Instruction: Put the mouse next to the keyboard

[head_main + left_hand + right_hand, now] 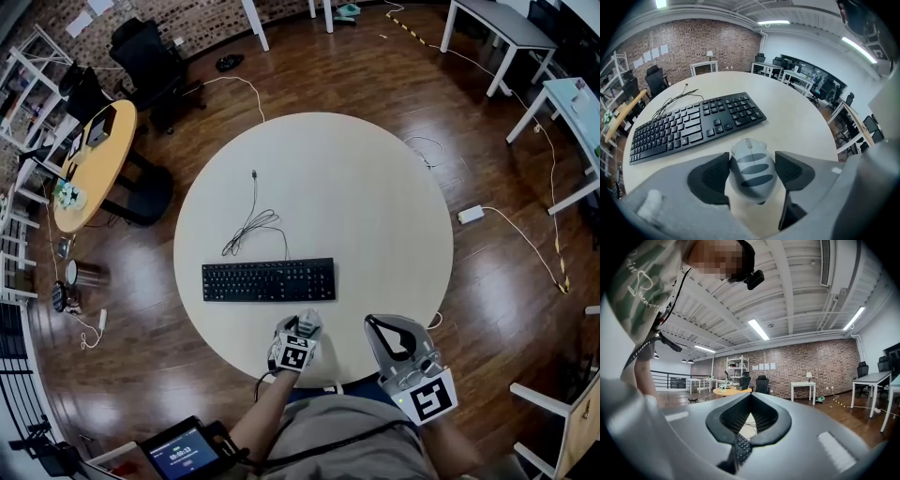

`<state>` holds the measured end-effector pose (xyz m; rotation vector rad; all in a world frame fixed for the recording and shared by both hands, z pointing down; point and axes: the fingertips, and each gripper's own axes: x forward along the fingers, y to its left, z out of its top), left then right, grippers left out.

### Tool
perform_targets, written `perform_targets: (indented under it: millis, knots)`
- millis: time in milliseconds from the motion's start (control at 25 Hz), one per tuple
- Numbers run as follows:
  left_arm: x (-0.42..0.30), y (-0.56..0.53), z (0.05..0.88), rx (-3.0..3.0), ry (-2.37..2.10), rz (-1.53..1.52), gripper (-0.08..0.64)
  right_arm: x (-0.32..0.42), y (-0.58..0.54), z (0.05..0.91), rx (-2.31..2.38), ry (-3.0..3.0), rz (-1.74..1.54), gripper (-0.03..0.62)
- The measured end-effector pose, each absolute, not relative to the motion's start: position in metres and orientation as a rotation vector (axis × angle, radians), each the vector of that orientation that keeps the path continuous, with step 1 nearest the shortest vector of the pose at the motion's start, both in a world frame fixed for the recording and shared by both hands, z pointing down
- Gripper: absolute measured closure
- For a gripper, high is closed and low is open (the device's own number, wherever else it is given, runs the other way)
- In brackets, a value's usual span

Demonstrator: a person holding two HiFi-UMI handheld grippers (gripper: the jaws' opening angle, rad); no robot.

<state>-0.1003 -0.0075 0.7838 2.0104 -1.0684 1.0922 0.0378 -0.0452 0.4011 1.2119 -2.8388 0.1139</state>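
A black keyboard (268,279) (693,124) lies across the near half of the round white table (375,206). Its cable (255,220) coils behind it. My left gripper (307,322) (752,169) is shut on a grey-white mouse with dark stripes (310,319) (751,165), just in front of the keyboard's right end, by the table's near edge. The black pads (710,180) press both of the mouse's sides. My right gripper (372,322) (750,395) hovers at the table's near edge to the right, shut and empty, its tips touching.
A wooden round table (94,164) and black office chairs (145,56) stand to the left. White desks (497,28) line the right side. Cables and a white power adapter (471,214) lie on the wooden floor.
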Motion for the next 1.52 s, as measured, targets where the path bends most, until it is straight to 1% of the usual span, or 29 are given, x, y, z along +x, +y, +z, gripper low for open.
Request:
perform_targets:
  millis: [760,1080,1360,1520]
  knots:
    - [-0.042,-0.004,0.780,2.088,-0.952,1.107,0.242,0.057,-0.040,0.405,1.299,-2.792,0.142,0.589]
    - [-0.037,-0.002,0.782,2.099,-0.932,1.068,0.241,0.054,-0.032,0.403,1.334,-2.756,0.136,0.589]
    - [-0.040,-0.003,0.783,2.133,-0.891,1.047,0.238,0.034,-0.024,0.402,1.369,-2.679,0.099,0.589]
    - [-0.035,0.004,0.782,2.158,-0.849,1.049,0.238,0.040,-0.020,0.389,1.448,-2.678,0.175,0.589]
